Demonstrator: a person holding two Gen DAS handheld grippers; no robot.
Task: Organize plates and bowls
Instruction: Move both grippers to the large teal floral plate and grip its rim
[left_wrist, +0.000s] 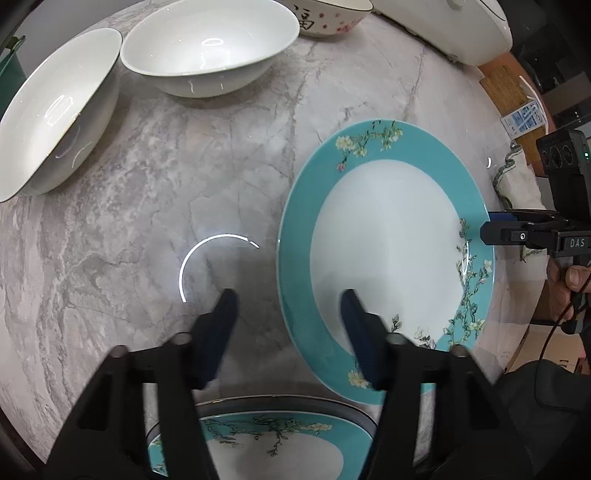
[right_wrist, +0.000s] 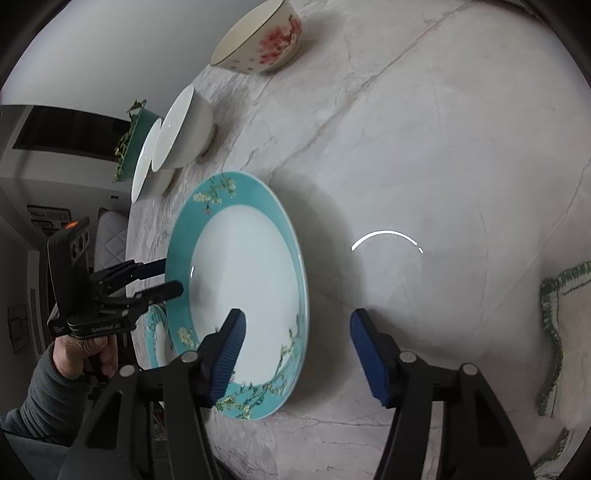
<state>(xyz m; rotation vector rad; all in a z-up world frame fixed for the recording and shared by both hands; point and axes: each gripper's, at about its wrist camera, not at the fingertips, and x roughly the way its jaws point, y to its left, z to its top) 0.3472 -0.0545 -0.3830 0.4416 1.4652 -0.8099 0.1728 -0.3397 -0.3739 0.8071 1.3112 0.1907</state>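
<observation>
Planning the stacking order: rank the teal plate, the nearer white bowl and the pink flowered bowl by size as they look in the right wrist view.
1. teal plate, clearly largest, though closest.
2. white bowl.
3. pink flowered bowl, similar to the white one; it sits farther off, so unsure.

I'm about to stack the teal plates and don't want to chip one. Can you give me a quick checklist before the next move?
1. Left gripper open: ok.
2. Right gripper open: ok.
3. Both grippers empty: ok.
4. Large teal plate flat on the marble table, nothing on it: ok.
5. Second teal plate nothing on it: cannot tell, partly hidden.
6. White bowls clear of the plate: ok.
</observation>
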